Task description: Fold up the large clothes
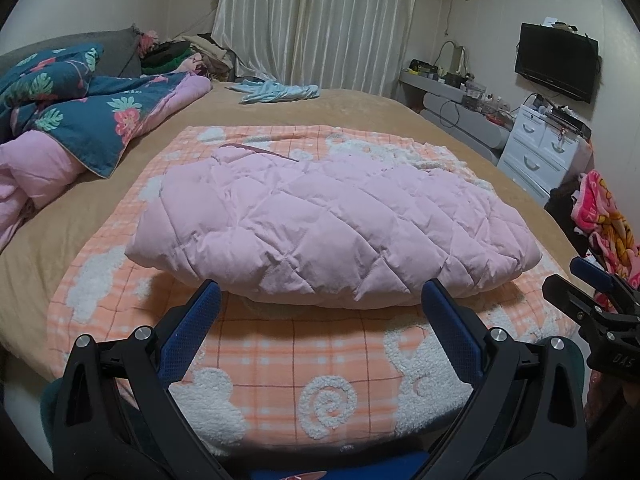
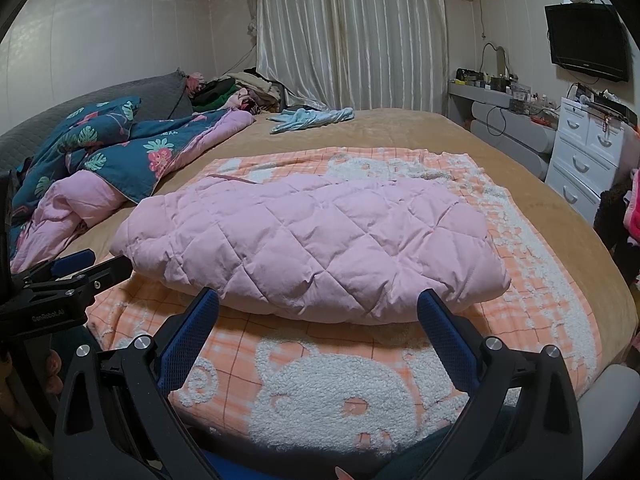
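A pink quilted jacket (image 1: 320, 220) lies folded into a thick bundle on an orange checked blanket (image 1: 304, 364) on the bed; it also shows in the right wrist view (image 2: 316, 244). My left gripper (image 1: 320, 300) is open and empty, its blue fingertips just short of the bundle's near edge. My right gripper (image 2: 318, 308) is open and empty, also just short of the near edge. The right gripper shows at the right edge of the left wrist view (image 1: 592, 292), and the left gripper at the left edge of the right wrist view (image 2: 76, 272).
A blue floral quilt with pink lining (image 1: 68, 120) is heaped at the left of the tan bed (image 1: 360, 108). A light blue garment (image 1: 276, 92) lies at the far side. White drawers (image 1: 540, 148), a grey dresser and a TV (image 1: 556, 62) stand at the right.
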